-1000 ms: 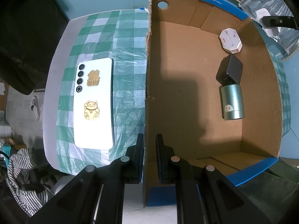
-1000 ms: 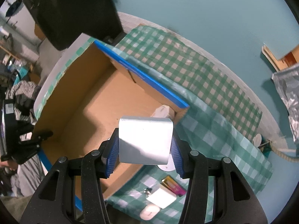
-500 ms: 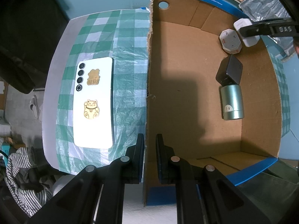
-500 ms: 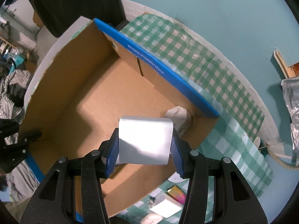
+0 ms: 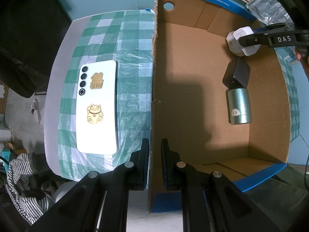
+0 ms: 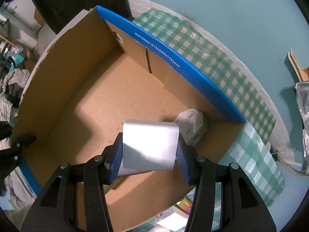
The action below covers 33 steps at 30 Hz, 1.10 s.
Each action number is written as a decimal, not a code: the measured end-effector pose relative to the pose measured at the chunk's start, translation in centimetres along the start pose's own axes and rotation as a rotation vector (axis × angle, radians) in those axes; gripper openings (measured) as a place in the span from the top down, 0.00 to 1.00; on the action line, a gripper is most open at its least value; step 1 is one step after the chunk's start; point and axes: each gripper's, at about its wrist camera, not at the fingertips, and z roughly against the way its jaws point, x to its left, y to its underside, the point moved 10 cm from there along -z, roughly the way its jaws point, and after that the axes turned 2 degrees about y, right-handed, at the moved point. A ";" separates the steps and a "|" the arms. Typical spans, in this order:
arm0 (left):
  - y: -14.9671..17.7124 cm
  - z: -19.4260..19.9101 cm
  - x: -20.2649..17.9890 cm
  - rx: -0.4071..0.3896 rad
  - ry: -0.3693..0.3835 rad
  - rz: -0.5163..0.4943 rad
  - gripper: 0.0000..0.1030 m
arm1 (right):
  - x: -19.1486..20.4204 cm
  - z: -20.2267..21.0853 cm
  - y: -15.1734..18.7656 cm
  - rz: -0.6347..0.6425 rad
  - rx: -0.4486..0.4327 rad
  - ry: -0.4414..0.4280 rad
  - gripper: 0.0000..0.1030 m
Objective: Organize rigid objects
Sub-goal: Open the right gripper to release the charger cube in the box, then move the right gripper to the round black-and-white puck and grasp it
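My right gripper (image 6: 149, 145) is shut on a white rounded block (image 6: 149, 145) and holds it inside the cardboard box (image 6: 100, 104), above its floor and beside a white hexagonal object (image 6: 193, 127). In the left wrist view the block (image 5: 245, 42) and the right gripper (image 5: 251, 39) are at the box's far right corner, over the hexagonal object (image 5: 232, 45). My left gripper (image 5: 155, 150) is clamped on the box's left wall (image 5: 153, 89). A black box (image 5: 237, 75) and a teal cylinder (image 5: 239, 106) lie inside. A white phone (image 5: 97, 108) lies on the checked cloth.
The checked cloth (image 5: 133, 44) covers the table left of the box. Striped fabric (image 5: 23, 185) lies at the lower left. In the right wrist view small items (image 6: 173, 214) lie on the cloth in front of the box, and foil (image 6: 304, 104) at the right edge.
My right gripper has carried the white block over the box's rim and down into the box next to the hexagonal object. The left gripper has not moved.
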 end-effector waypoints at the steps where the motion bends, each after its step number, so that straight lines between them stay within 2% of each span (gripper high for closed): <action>1: 0.0 0.0 0.0 0.001 0.000 -0.001 0.89 | -0.1 -0.2 0.1 -0.002 0.005 0.002 0.51; 10: -0.1 0.0 -0.2 0.005 -0.006 -0.012 0.89 | -0.6 0.5 -0.2 -0.019 -0.031 0.008 0.50; 14: -0.2 -0.1 -0.4 0.005 -0.009 -0.012 0.89 | -0.7 1.9 -0.4 -0.028 -0.053 -0.003 0.50; 18: -0.3 -0.1 -0.5 0.004 -0.013 -0.009 0.89 | -0.7 3.3 -0.7 -0.035 -0.075 -0.012 0.44; 33: -0.2 0.0 -0.4 0.009 -0.019 -0.001 0.89 | -1.3 7.8 -0.3 -0.041 -0.136 -0.013 0.43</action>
